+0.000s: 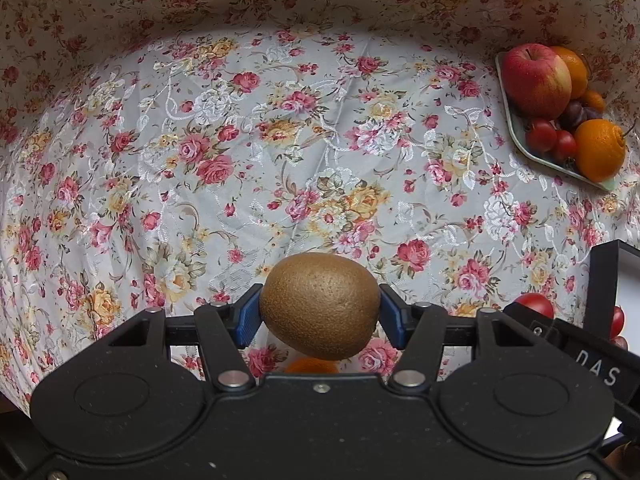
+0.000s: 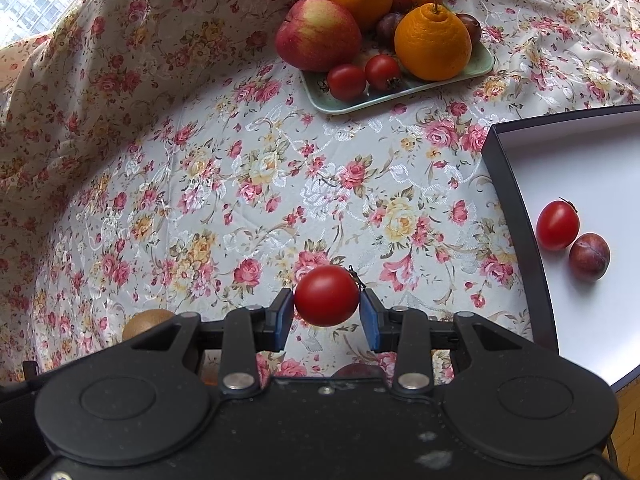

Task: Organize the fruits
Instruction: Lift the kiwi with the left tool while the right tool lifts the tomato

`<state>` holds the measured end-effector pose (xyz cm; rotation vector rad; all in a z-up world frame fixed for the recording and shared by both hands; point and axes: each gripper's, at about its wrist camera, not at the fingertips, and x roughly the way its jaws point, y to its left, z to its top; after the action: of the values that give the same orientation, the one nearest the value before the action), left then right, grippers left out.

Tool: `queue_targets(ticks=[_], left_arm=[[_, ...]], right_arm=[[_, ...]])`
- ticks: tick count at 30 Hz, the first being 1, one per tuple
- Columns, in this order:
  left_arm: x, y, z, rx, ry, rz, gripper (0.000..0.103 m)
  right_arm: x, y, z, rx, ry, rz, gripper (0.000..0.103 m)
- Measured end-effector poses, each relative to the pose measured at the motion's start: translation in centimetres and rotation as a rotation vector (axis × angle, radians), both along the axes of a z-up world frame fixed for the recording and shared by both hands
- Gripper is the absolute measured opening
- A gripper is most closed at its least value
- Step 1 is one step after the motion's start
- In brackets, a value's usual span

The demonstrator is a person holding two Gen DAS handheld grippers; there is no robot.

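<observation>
My left gripper [image 1: 320, 314] is shut on a brown kiwi [image 1: 319, 305], held above the floral cloth with both blue pads against its sides. My right gripper [image 2: 326, 314] is shut on a red tomato [image 2: 327, 295], also lifted off the cloth. At the left of the right wrist view the kiwi [image 2: 147, 322] shows behind the gripper body. A pale green plate [image 2: 360, 102] at the back carries an apple [image 2: 318, 34], oranges [image 2: 432, 42], plums and two tomatoes [image 2: 347, 82]. A black box with a white floor [image 2: 580, 152] on the right holds a tomato [image 2: 557, 225] and a plum [image 2: 589, 255].
A floral cloth [image 1: 280, 152] covers the table and rises in folds at the back and left. An orange fruit [image 1: 312, 366] lies under the left gripper, a dark plum [image 2: 358, 371] under the right one. The right gripper's body [image 1: 580, 344] stands close at the left gripper's right.
</observation>
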<state>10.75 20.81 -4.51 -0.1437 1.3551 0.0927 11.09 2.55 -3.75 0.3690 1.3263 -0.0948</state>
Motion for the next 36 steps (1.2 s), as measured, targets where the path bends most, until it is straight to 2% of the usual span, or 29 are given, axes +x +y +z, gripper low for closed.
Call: queue_targets(ticks=[24,36], left_arm=[[-1.9,-4.3,1.6,0.000,-0.025,-0.057,0.063],[-1.5,-9.3,2.6,0.013,-0.063,-0.128,0.063]], right_arm=[[-3.2,-2.7,1.1,-0.002,-0.009,-0.024,0.038],[-3.8,-6.6,1.6,-0.014,-0.019,-0.080,0.038]])
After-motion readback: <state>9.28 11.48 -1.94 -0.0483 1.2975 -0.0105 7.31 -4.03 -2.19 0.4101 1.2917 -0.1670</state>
